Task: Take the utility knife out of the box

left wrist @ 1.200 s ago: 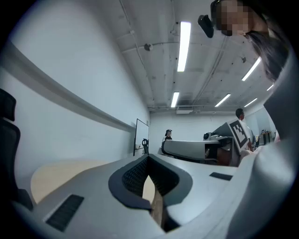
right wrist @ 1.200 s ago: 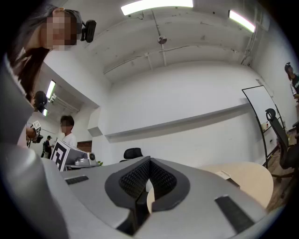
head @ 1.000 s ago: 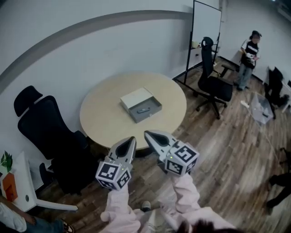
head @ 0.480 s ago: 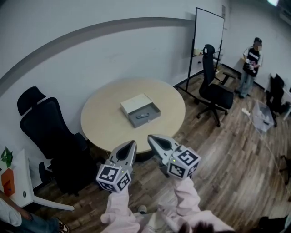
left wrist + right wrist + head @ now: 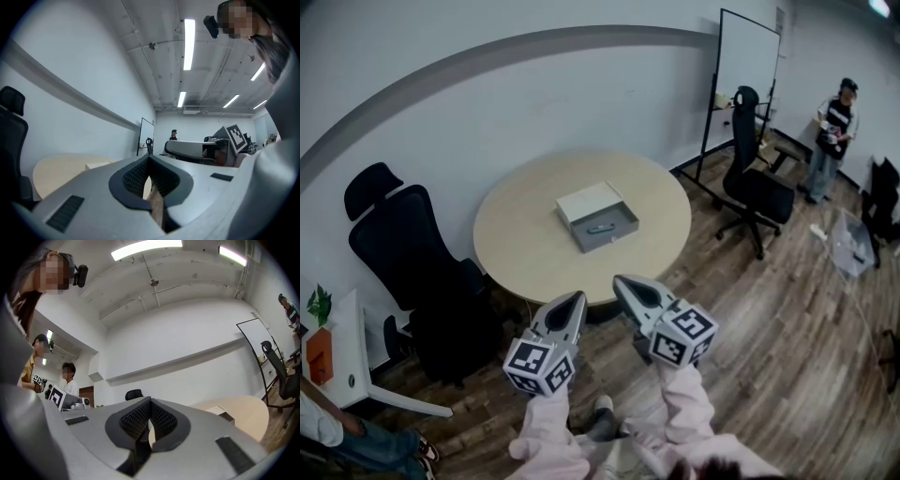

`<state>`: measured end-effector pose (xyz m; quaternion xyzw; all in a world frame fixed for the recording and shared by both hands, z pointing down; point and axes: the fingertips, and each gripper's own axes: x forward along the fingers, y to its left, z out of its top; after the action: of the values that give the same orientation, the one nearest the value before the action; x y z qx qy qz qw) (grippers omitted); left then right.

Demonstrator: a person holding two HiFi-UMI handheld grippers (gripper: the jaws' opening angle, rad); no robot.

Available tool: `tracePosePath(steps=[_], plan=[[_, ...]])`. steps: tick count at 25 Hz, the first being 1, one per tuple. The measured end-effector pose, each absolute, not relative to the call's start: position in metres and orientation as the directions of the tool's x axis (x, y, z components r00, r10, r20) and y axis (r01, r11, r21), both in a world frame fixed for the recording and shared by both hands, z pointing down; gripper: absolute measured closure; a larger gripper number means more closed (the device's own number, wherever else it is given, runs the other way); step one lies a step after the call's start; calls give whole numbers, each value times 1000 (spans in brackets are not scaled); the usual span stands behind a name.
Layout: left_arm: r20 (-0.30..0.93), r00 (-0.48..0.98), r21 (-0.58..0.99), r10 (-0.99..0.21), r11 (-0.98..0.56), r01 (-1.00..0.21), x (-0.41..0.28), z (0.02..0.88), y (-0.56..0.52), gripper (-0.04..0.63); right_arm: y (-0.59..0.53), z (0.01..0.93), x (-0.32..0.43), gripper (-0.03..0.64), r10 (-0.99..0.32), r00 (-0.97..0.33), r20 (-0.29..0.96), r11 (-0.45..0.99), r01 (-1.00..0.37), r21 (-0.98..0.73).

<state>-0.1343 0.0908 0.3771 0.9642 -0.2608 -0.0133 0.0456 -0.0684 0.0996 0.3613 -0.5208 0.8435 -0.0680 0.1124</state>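
1. Round table (image 5: pixel 520 248), head view: open box (image 5: pixel 619 233) at its centre, utility knife (image 5: pixel 600 228) lying inside, left gripper (image 5: pixel 577 298) and right gripper (image 5: pixel 620 282) well short of the table.
2. Left gripper view: jaws clenched on nothing, table ahead.
3. Right gripper view: clenched, empty too. Likely hazard: reaching in unopened, shoving knife or box aside.

Worktop (image 5: pixel 525 253): pale wood look, smooth, matt
Floor (image 5: pixel 769 356): brown wood planks, grainy
Fingers (image 5: pixel 133 176): matt plastic, ribbed pads
Box (image 5: pixel 614 238): matt finish
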Motion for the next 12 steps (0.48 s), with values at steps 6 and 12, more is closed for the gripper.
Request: tracePosePath(steps=[6,12], plan=[[6,865,92,-503,-861,-501,-130,381,76,591,84,366,-67,621,-890,-441,-117,456,-856,-243],[-6,869,100,-495,-865,-492,-119,379,45,591,53,368,-54,621,-895,-433,-105,445,-861,-245]])
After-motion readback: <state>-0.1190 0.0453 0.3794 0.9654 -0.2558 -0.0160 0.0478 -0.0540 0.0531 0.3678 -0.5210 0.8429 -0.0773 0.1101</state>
